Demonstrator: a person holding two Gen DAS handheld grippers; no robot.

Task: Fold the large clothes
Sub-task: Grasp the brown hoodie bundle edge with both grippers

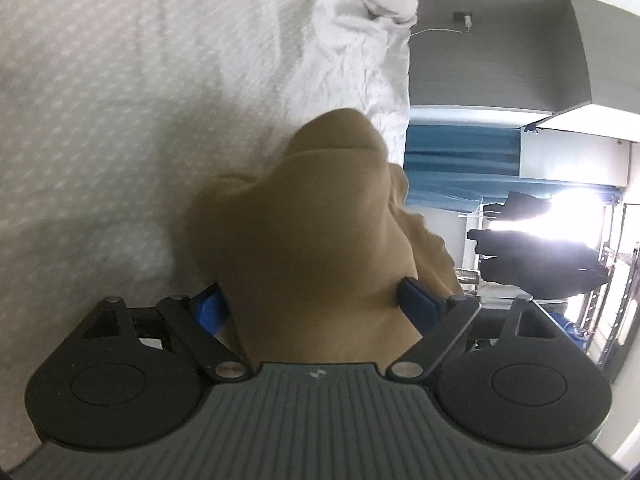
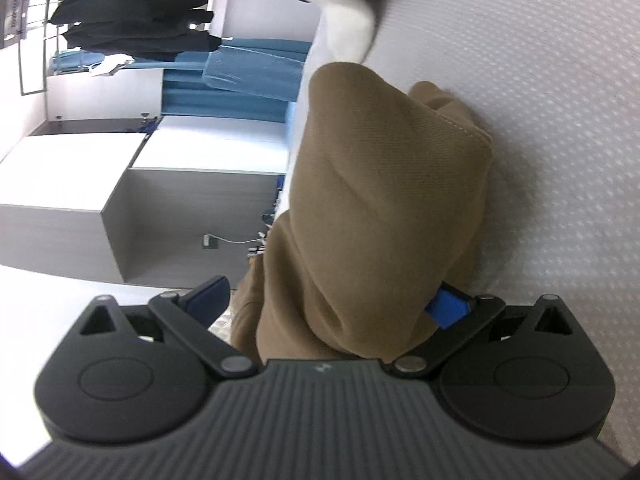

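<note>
A tan brown garment (image 1: 304, 232) fills the middle of the left wrist view, bunched between the blue pads (image 1: 210, 312) of my left gripper (image 1: 316, 304), which is shut on it. The same tan garment (image 2: 376, 200) shows in the right wrist view, draped over the gap of my right gripper (image 2: 332, 304), whose blue pads (image 2: 448, 306) close on the cloth. The fingertips of both grippers are hidden under the fabric. Both views are rolled sideways. The garment hangs just above a white textured bed cover (image 1: 100, 100), which also shows in the right wrist view (image 2: 540, 80).
Crumpled white bedding (image 1: 360, 40) lies at the bed's edge. Beyond it are a grey wall, blue curtains (image 1: 460, 152) and dark clothes on a rack (image 1: 532, 256). The right wrist view shows a white and grey cabinet (image 2: 120, 200) and hanging dark clothes (image 2: 132, 24).
</note>
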